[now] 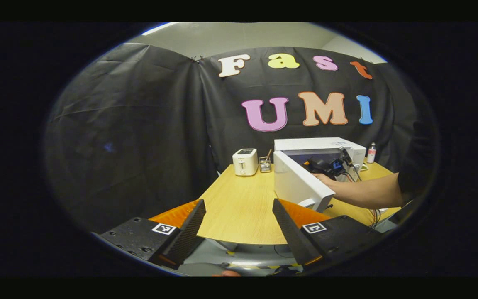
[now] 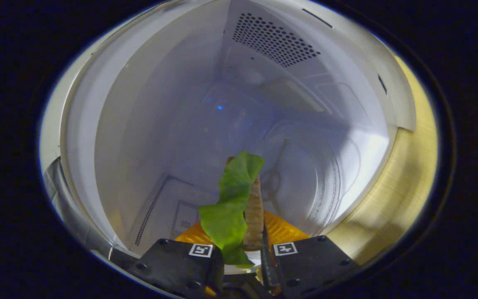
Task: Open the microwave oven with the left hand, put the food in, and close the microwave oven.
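The left claw (image 1: 239, 226) hangs open and empty, back off the near edge of the bench (image 1: 239, 203), its fingers spread wide with bare wood between them. Ahead of it and to its left stands a toaster (image 1: 245, 162) with a small jar (image 1: 265, 165) beside it. Ahead and to its right sits the microwave (image 1: 318, 145), its door (image 1: 301, 185) swung out toward this claw. That parked, open pose looks deliberate: the door is already open, so the claw likely waits nearby to push it shut. Farther right, a forearm (image 1: 363, 191) reaches into the opening, carrying the right claw (image 1: 326, 166).

In the right gripper view the right claw (image 2: 245, 245) is closed on the food (image 2: 239, 207), which stands up between its fingers. The claw is inside the cavity (image 2: 139, 124), walls on its left and ahead, a perforated vent (image 2: 274, 39) above, the glass turntable (image 2: 313, 174) just ahead and below, and a strip of bench to its right. Holding the food by its near end lets it go in first, over the plate.

The food looks like a ridged tan wedge with a limp green lettuce leaf draped along its left side. It is not yet set down; whether it touches the turntable I cannot tell.
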`<state>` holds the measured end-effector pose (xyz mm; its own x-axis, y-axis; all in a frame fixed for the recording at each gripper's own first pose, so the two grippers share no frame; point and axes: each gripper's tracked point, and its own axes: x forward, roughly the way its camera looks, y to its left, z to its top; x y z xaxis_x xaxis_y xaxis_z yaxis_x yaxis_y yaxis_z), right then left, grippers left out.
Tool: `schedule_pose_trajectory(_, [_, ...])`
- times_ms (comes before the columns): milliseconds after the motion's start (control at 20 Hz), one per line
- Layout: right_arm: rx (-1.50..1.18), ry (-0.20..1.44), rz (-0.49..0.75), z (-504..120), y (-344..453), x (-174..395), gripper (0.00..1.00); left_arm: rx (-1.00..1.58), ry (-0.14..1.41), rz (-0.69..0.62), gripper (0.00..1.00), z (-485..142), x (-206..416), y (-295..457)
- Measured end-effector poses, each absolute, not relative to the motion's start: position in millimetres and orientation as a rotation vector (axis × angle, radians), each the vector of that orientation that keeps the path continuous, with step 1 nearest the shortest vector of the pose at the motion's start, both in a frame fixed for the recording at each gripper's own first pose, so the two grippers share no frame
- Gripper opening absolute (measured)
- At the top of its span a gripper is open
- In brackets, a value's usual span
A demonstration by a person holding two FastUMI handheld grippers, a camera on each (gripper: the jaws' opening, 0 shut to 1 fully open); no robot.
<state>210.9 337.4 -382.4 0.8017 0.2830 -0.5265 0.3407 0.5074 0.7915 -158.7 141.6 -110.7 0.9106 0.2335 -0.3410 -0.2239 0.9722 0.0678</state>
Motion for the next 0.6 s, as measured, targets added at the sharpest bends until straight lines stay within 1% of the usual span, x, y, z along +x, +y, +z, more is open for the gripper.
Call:
schedule_pose_trajectory(100, [0.966,0.643,-0.053,-385,327,213,0.48,0.036,0.362,0.231,0.95,-112,-159,141])
schedule_pose_trajectory(200, [0.795,0.615,-0.031,-391,319,212,0.73,0.056,0.357,0.225,0.95,-109,-156,140])
schedule_pose_trajectory(250, [0.716,0.612,-0.019,-392,317,213,0.66,0.062,0.359,0.223,0.95,-108,-156,141])
schedule_pose_trajectory(300, [0.621,0.609,-0.034,-393,306,216,0.84,0.061,0.355,0.221,0.95,-108,-155,141])
schedule_pose_trajectory(350, [0.54,0.595,-0.04,-389,300,218,0.83,0.056,0.353,0.216,0.95,-107,-153,139])
schedule_pose_trajectory(450, [0.423,0.558,-0.048,-379,284,221,0.88,0.047,0.351,0.214,0.95,-107,-152,139])
schedule_pose_trajectory(550, [0.367,0.538,-0.025,-373,280,221,0.91,0.038,0.349,0.21,0.95,-108,-148,138])
schedule_pose_trajectory(600, [0.353,0.539,-0.014,-371,278,220,0.99,0.037,0.347,0.206,0.95,-108,-148,137])
